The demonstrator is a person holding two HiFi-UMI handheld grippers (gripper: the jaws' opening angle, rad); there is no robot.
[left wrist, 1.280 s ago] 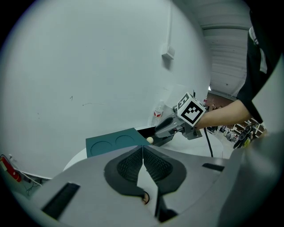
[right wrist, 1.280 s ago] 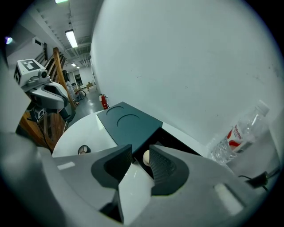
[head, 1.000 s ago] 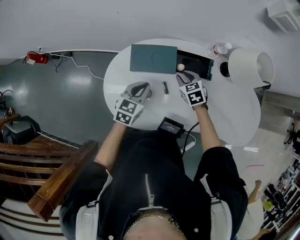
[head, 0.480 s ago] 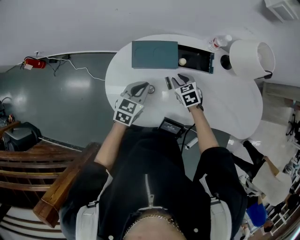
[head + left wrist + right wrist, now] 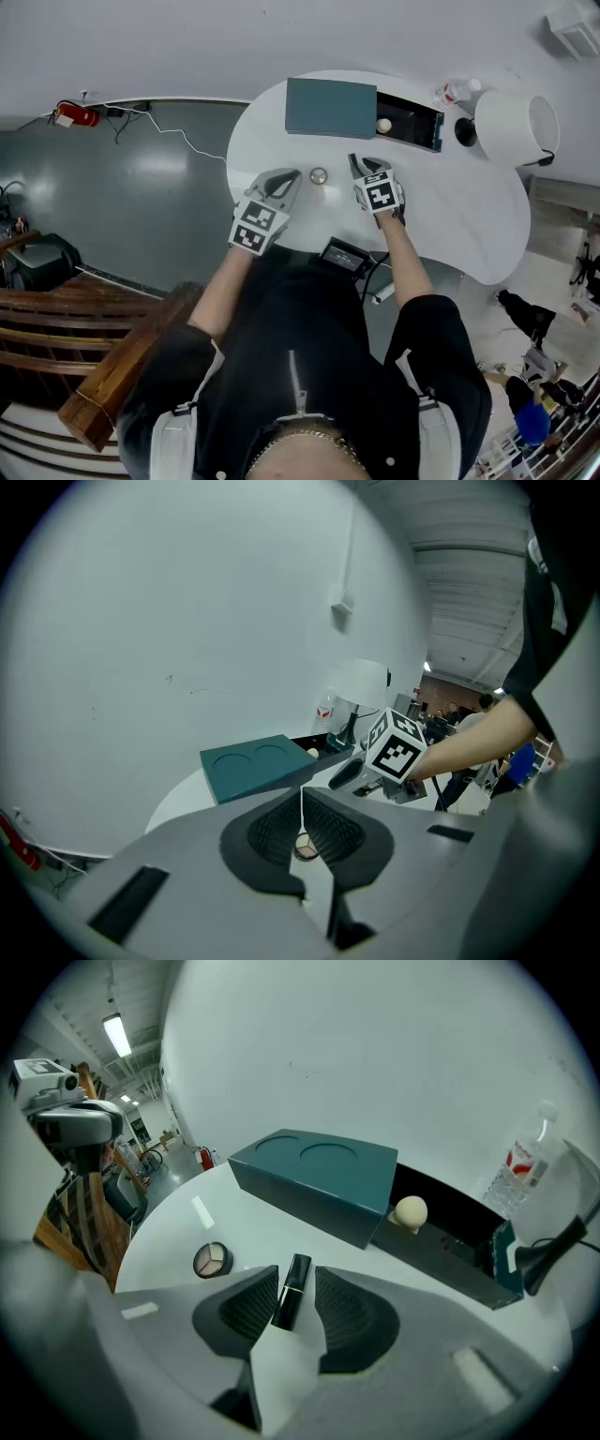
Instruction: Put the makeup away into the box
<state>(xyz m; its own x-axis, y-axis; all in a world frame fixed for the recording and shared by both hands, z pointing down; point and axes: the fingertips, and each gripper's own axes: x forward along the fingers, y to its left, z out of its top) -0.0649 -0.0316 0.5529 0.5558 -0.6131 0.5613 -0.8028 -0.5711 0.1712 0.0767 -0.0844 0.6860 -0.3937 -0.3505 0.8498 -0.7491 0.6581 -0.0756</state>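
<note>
I see the white table [image 5: 469, 216] with the teal box [image 5: 330, 106] open. My right gripper [image 5: 295, 1274] has its jaws apart around the lying lipstick [image 5: 289, 1302], not pinching it. My left gripper [image 5: 302, 794] is closed and empty, just short of the eyeshadow compact [image 5: 319, 175]. The bottle [image 5: 522, 1166] has a red label I can't read.

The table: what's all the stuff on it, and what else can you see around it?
table: one, white, centre
box lid: one, teal, table's far side
box tray: one, black, right of lid
sponge: one, beige, inside tray
lipstick: one, black, lying on table
eyeshadow compact: one, beige shades, left of lipstick
water bottle: one, clear, beside lamp
lamp: one, white, table's right end
fire extinguisher: one, red, floor, left
left gripper: one, grey, shut, empty
right gripper: one, grey, open around lipstick
</note>
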